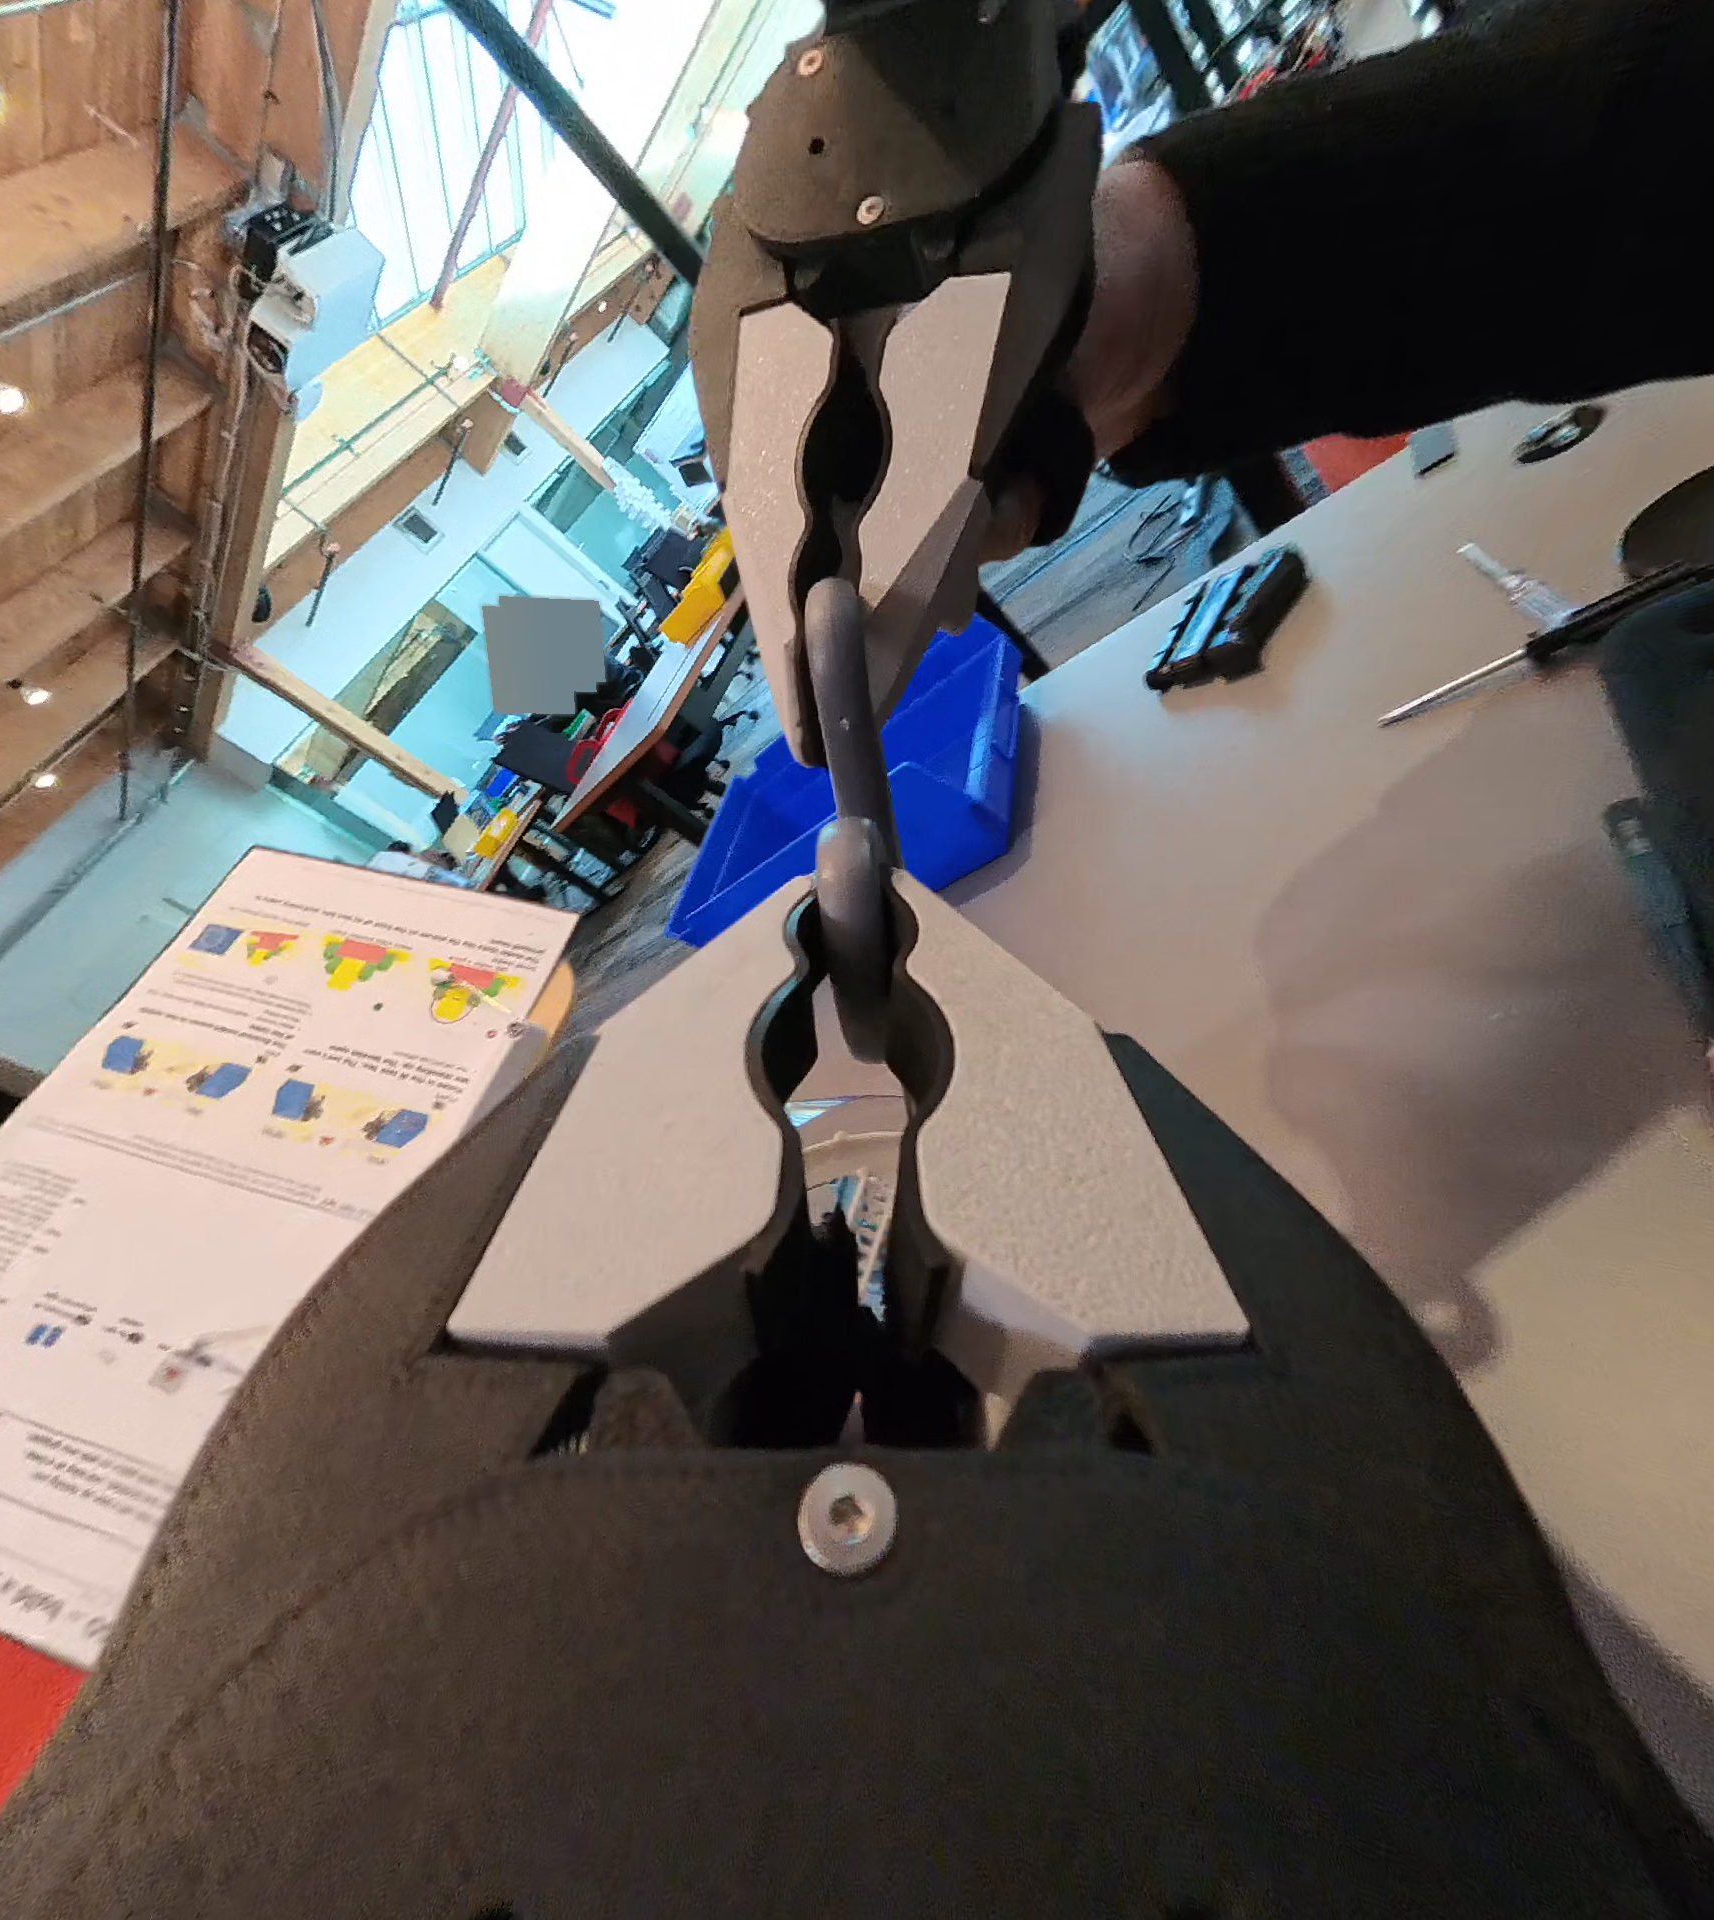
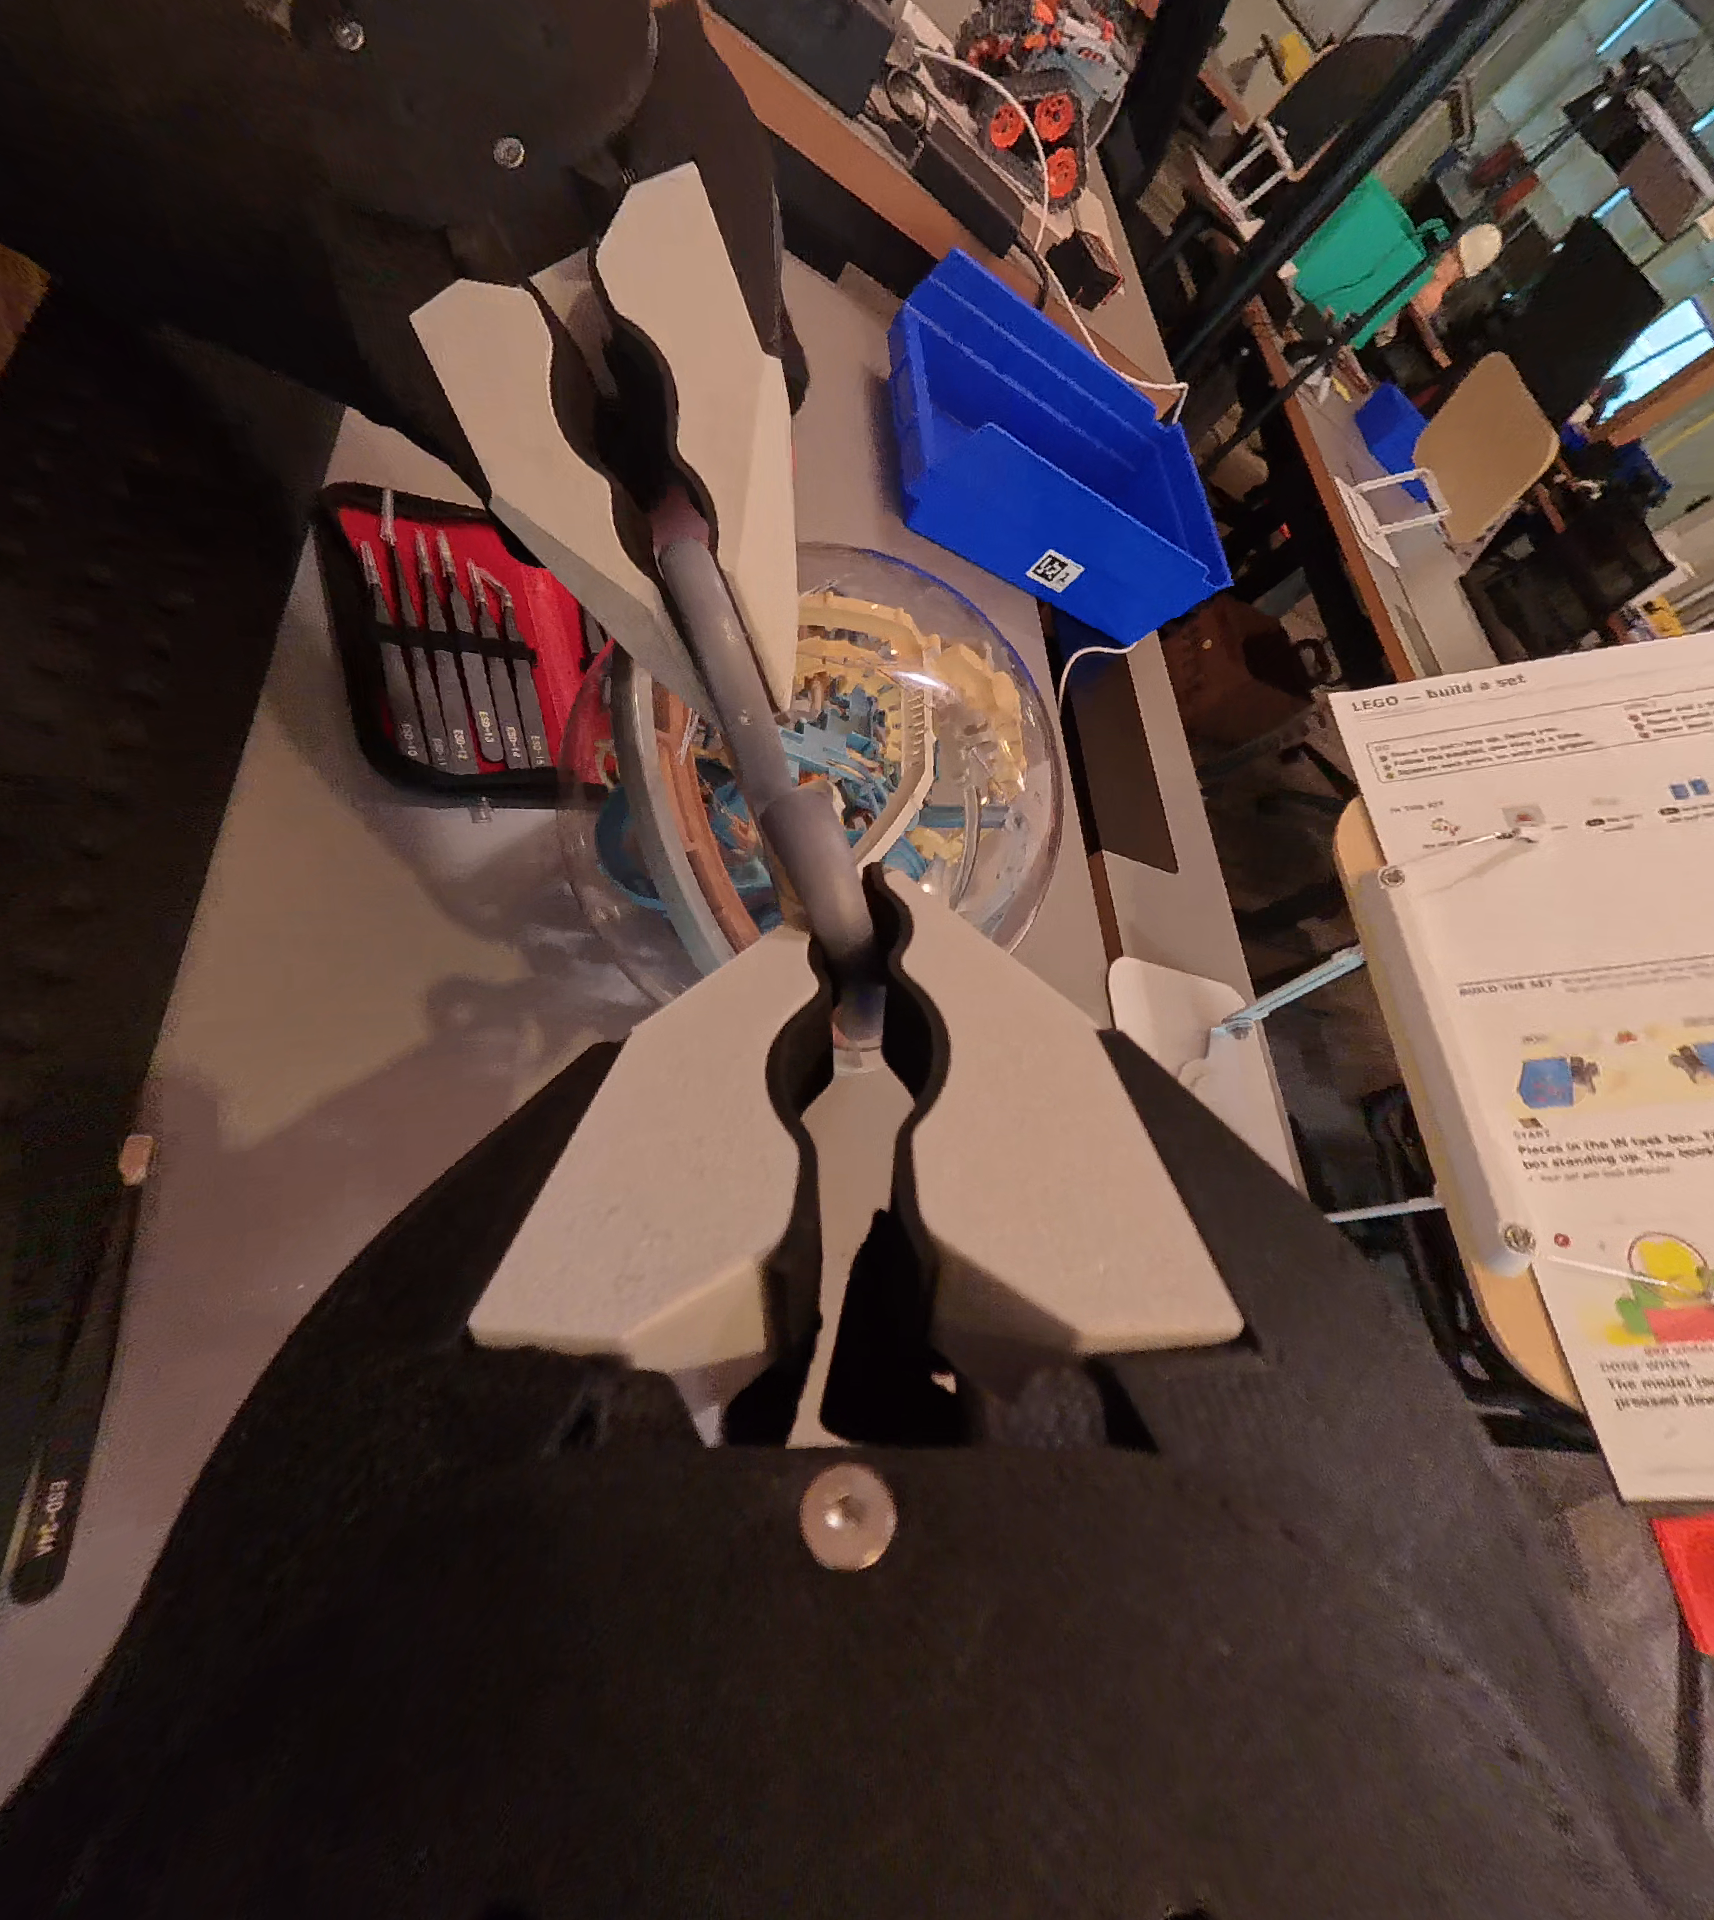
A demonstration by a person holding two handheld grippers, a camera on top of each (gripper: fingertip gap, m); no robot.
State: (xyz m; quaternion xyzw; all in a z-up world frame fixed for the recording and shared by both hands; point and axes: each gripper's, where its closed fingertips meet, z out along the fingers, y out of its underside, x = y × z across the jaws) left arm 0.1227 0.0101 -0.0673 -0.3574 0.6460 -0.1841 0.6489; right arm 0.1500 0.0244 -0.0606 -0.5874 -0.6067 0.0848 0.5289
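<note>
While both grippers meet in mid-air above the pale grey tabletop [image 2: 313,1039], they share one thing: a slim dark-grey jointed rod [image 1: 851,790], made of two rounded links that overlap at the middle. The left gripper [image 1: 848,935] has its fingers closed on the near link, which sits in the wavy notch between the pads; the right gripper [image 2: 848,935] is likewise clamped on the opposite end, so the rod spans the gap between them, clear of the tabletop.

Below the rod stands a clear plastic sphere holding a cream and blue maze [image 2: 874,769], with a red case of black tweezers [image 2: 458,644] just beside it toward the person's edge. A blue plastic bin [image 2: 1050,468] sits near the far edge, and a printed instruction sheet [image 2: 1601,1039] stands off the side edge. A screwdriver [image 1: 1518,655] and a small black block [image 1: 1227,618] lie farther along the tabletop.

Whether the two links are pinned or merely overlapping is hard to tell from here. To handle this well, I judge both grips should stay square on the links and any pull or twist should run along the rod's axis, since a sideways load could slip it out of the notches.
</note>
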